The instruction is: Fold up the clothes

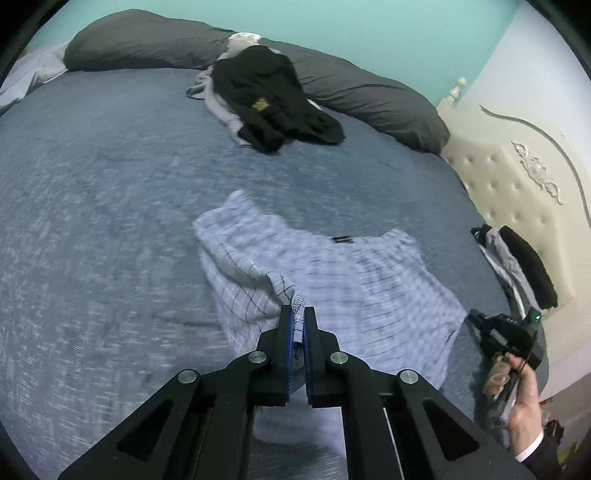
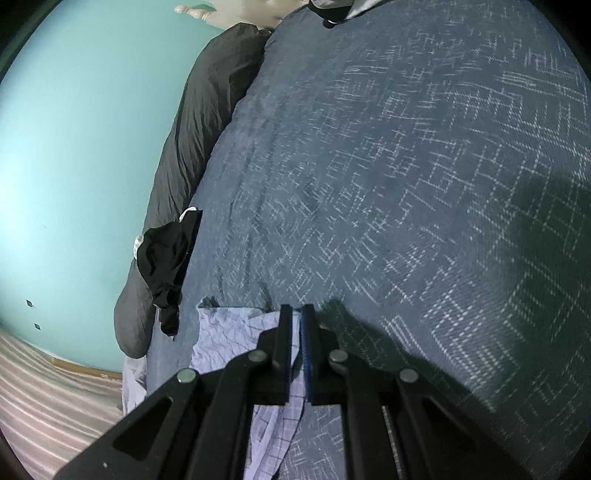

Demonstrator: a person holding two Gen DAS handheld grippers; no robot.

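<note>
The checked shirt (image 1: 332, 273) lies spread and rumpled on the near half of the bed (image 1: 110, 184), pale with thin dark lines; a small dark label shows at its collar. One corner of it is lifted off the cover and pinched in the left gripper (image 1: 298, 314), whose jaws are closed tight on the cloth, with a frayed edge of fabric standing up between the blue pads. In the right wrist view the same shirt (image 2: 236, 343) runs under and between the jaws of the right gripper (image 2: 295, 312); these jaws are also drawn nearly together with cloth caught between them. The right gripper (image 1: 509, 332) shows at the shirt's right edge in the left wrist view, held by the right hand (image 1: 524, 402).

Well apart from the shirt, at the far side of the bed, a heap of black and grey clothes (image 1: 273, 96) rests against a long dark grey pillow (image 1: 155, 40). A second small stack of dark and grey clothes (image 1: 521, 266) lies at the right edge of the bed, next to the cream padded headboard (image 1: 513, 173). The wall (image 1: 369, 22) behind is turquoise.
</note>
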